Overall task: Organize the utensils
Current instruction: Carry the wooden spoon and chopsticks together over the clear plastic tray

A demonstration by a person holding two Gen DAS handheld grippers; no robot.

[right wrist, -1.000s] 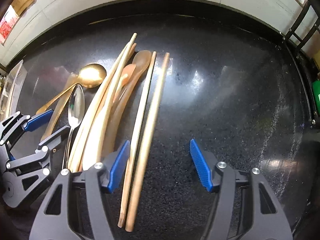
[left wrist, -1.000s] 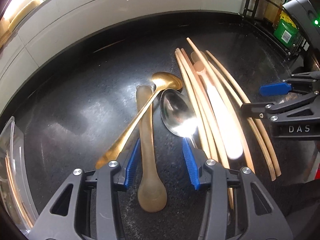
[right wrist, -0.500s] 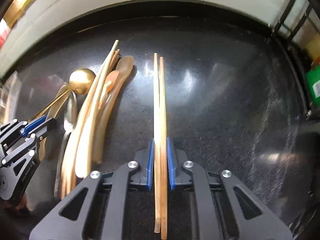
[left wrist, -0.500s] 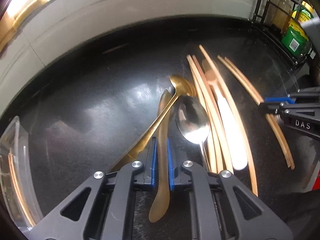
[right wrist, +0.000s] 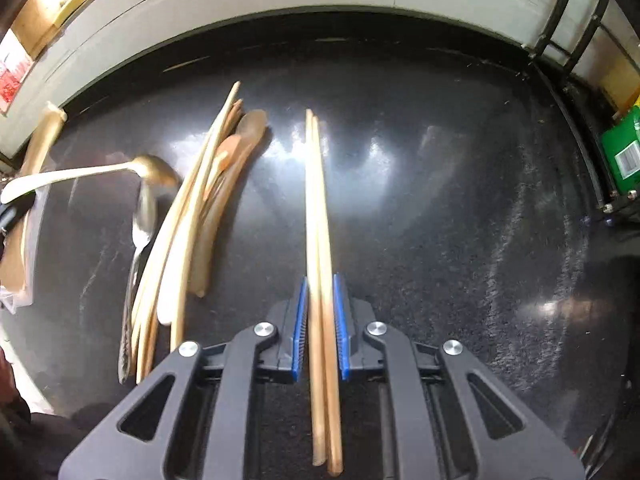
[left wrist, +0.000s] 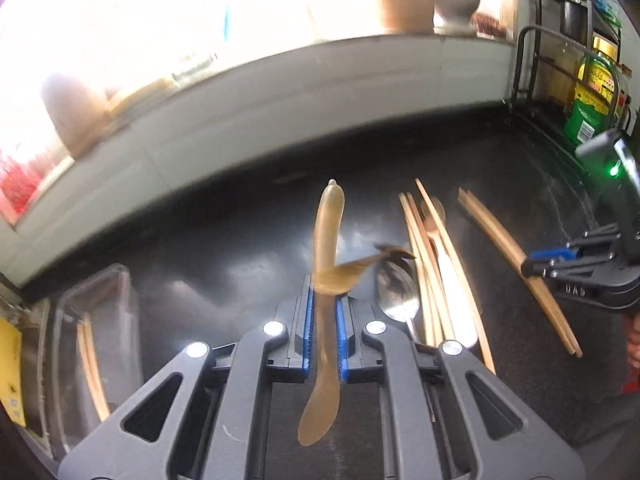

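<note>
Pinching a translucent amber spoon [left wrist: 329, 240] mid-handle, the left gripper [left wrist: 323, 332] holds it above the black counter [left wrist: 224, 248]; it looks light, slick, likely to pivot. The right gripper [right wrist: 320, 320] clamps paired wooden chopsticks [right wrist: 318, 216], stiff, apt to scissor.

Black gripper [left wrist: 324, 336], blue pads [left wrist: 307, 332]

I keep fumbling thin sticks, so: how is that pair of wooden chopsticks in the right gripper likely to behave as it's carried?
The chopsticks look stiff: they jut straight beyond the right gripper without sagging. Being two separate sticks side by side, one could slide or scissor. Gripped away from their middle, they may pivot.
</note>
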